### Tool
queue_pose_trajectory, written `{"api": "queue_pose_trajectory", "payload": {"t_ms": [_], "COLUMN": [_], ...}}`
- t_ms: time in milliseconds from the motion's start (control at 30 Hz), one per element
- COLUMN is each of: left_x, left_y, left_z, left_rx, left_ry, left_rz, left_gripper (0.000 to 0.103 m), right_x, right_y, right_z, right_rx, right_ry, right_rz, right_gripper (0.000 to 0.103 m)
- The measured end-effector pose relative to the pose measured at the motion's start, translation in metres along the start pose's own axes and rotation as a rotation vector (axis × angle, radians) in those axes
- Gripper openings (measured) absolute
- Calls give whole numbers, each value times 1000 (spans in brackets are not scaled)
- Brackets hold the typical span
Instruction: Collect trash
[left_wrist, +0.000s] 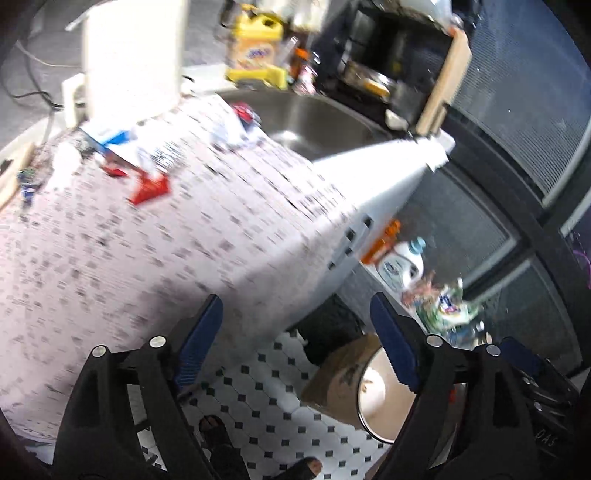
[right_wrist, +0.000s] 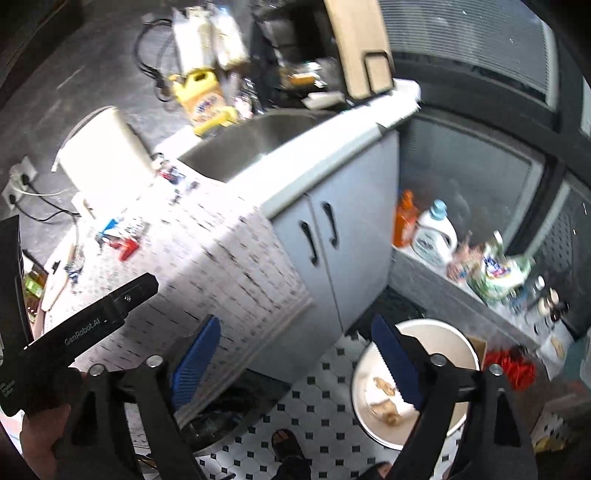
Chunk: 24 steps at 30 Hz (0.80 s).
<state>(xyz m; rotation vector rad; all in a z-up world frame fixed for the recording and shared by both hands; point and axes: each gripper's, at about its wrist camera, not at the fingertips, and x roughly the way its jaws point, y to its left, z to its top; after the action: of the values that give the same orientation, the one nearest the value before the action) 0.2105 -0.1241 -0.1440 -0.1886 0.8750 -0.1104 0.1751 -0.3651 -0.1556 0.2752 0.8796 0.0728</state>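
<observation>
2 hand-held grippers, both released and empty.
Left hand-held gripper (left_wrist: 295, 347) is nearer the wrappers (left_wrist: 147, 162) lying ahead on the tabletop (left_wrist: 110, 258); right hand-held gripper (right_wrist: 295, 365) hangs above the bin (right_wrist: 373, 406).

A white counter (right_wrist: 325, 147) with a steel sink (right_wrist: 258, 140) is seen above grey cabinet doors (right_wrist: 332, 251); below it the floor (right_wrist: 325, 402) is laid with white tiles and small black diamonds. Beside the counter, dark-framed windows (right_wrist: 480, 173) are seen, and the countertop is brightly lit
</observation>
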Motion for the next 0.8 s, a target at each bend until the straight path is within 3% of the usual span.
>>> {"api": "queue_pose_trajectory", "payload": {"t_ms": [333,800], "left_x": [-46,-70], "left_y": [75,202], "left_z": [30,49], "left_rx": [-108,-237], "left_ry": [-111,-175], "left_rz": [89,208], "left_gripper": [88,88], "right_x": [-8,30], "right_y": [77,191], "right_z": [37,52], "right_rx": [-90,-182], "right_ry": [-81,-69], "right_rz": [67,155], "right_gripper": [95,94]}}
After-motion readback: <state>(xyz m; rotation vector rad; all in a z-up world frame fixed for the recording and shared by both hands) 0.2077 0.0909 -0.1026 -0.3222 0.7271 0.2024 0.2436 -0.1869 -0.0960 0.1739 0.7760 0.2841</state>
